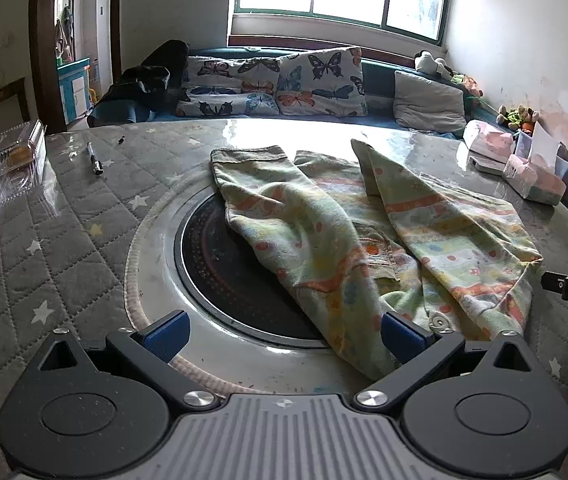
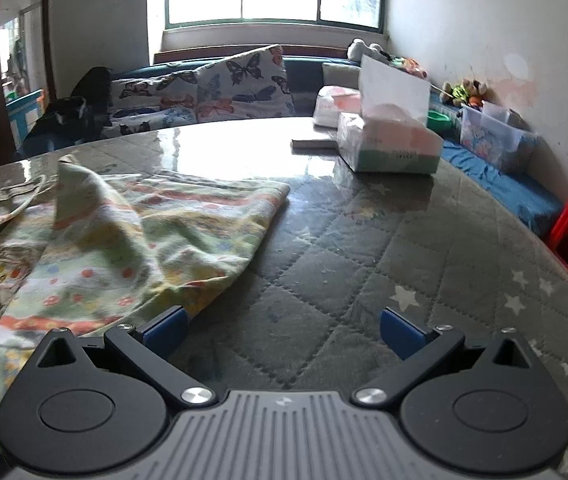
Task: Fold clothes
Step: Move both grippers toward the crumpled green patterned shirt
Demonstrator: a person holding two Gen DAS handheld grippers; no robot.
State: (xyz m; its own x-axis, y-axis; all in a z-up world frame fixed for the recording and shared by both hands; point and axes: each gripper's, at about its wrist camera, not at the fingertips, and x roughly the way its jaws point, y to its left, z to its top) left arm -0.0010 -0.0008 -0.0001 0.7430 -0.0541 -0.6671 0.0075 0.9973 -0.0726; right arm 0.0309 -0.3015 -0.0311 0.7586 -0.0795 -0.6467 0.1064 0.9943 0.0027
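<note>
Left claw (image 1: pixel 284 334) wide open, empty; right claw (image 2: pixel 282 330) likewise; patterned garment (image 1: pixel 363 232) rumpled on counter (image 1: pixel 84 264).

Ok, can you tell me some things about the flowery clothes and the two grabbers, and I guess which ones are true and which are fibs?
1. Both grabbers are open and holding nothing. True: the left gripper and the right gripper each have their jaws spread wide.
2. The flowery garment is folded into a neat square. False: it lies crumpled and spread out.
3. Part of the garment covers the black round plate set in the table. True.
4. A pen lies on top of the garment. False: it lies on the table, well apart from the garment.
5. A tissue box stands on the table. True.
</note>
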